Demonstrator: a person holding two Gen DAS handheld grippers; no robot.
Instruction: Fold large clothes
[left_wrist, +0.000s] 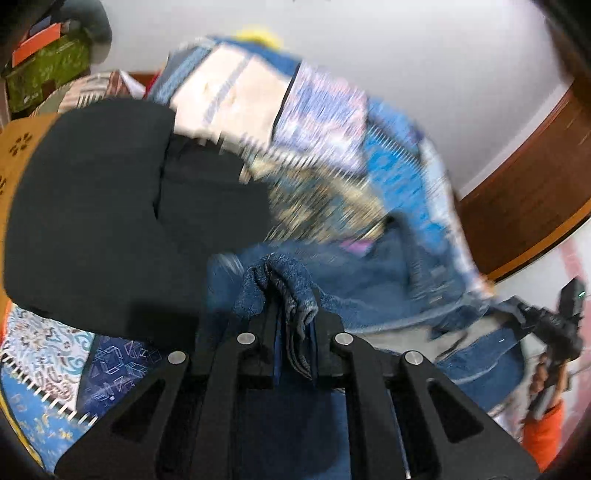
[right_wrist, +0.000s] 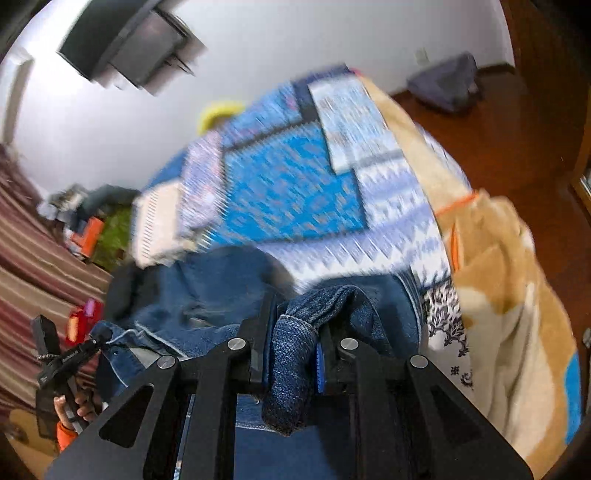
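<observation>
A blue denim garment (left_wrist: 369, 280) hangs stretched between my two grippers above a bed. My left gripper (left_wrist: 293, 306) is shut on a bunched edge of the denim. My right gripper (right_wrist: 291, 325) is shut on another bunched denim edge (right_wrist: 295, 354). The right gripper also shows at the far right of the left wrist view (left_wrist: 546, 325), and the left gripper at the lower left of the right wrist view (right_wrist: 74, 354). Both views are motion-blurred.
A blue patchwork quilt (right_wrist: 288, 184) covers the bed. A black garment (left_wrist: 110, 206) lies on it at left. A tan blanket (right_wrist: 509, 280) is heaped at right. Wooden floor (right_wrist: 498, 129) and white wall lie beyond. A green box (left_wrist: 44, 70) sits at far left.
</observation>
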